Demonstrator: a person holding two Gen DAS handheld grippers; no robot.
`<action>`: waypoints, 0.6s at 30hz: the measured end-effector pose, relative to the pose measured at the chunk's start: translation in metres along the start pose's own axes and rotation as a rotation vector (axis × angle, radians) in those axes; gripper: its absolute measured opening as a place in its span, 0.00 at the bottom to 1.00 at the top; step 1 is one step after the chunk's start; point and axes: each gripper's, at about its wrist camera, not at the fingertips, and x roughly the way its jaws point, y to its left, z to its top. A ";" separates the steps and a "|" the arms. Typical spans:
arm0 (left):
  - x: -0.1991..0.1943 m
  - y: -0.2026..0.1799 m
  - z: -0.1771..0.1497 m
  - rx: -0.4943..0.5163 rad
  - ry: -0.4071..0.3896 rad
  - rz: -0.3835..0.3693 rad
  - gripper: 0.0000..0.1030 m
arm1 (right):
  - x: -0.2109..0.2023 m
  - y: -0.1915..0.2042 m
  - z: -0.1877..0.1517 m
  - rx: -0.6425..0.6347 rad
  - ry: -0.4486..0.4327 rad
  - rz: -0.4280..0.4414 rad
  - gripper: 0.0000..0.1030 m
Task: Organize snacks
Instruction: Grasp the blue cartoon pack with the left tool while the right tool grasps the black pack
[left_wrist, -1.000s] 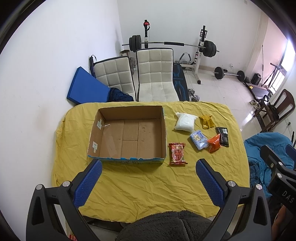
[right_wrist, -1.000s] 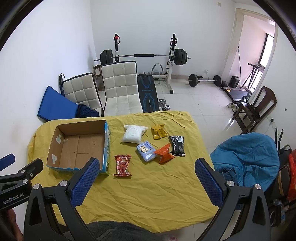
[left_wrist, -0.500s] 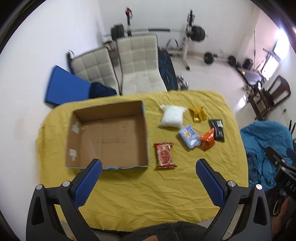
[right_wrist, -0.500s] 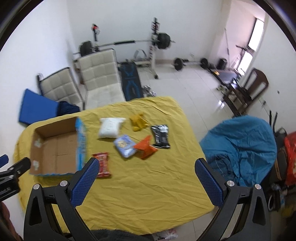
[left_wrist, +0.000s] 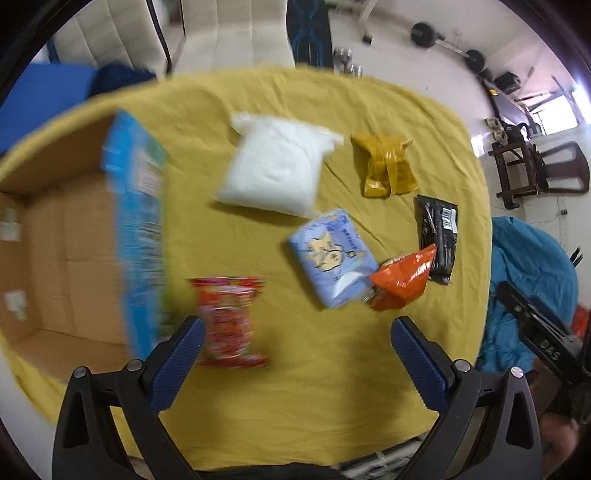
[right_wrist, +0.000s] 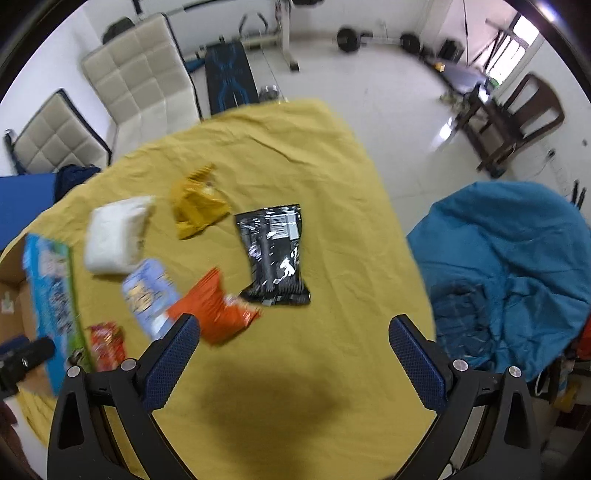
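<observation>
Several snack packs lie on the yellow tablecloth (left_wrist: 303, 373): a red pack (left_wrist: 229, 321), a light blue pack (left_wrist: 332, 258), an orange pack (left_wrist: 402, 282), a black pack (left_wrist: 437, 236), a yellow pack (left_wrist: 386, 166) and a white bag (left_wrist: 275, 166). An open cardboard box (left_wrist: 62, 251) stands at the left. My left gripper (left_wrist: 295, 354) hovers open above the cloth, its left finger beside the red pack. My right gripper (right_wrist: 293, 354) is open above the orange pack (right_wrist: 214, 314) and black pack (right_wrist: 273, 254); the box (right_wrist: 51, 295) shows at far left.
White padded chairs (right_wrist: 136, 74) and a weight bench (right_wrist: 229, 77) stand beyond the table. A blue beanbag (right_wrist: 509, 273) sits at the table's right, with a dark wooden chair (right_wrist: 517, 118) behind it. A blue mat (left_wrist: 40, 92) leans at the back left.
Both grippers have dropped down and forward toward the table, so the snacks look much larger. The left view has shifted right, off the box and over the packs. Nothing has been grasped.
</observation>
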 end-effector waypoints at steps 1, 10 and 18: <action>0.014 -0.002 0.007 -0.022 0.030 -0.016 1.00 | 0.014 -0.001 0.007 0.002 0.018 0.004 1.00; 0.102 -0.017 0.053 -0.161 0.223 -0.088 1.00 | 0.134 0.001 0.053 0.063 0.195 0.056 0.97; 0.125 -0.022 0.063 -0.177 0.251 -0.025 0.95 | 0.182 0.016 0.067 0.064 0.264 0.077 0.81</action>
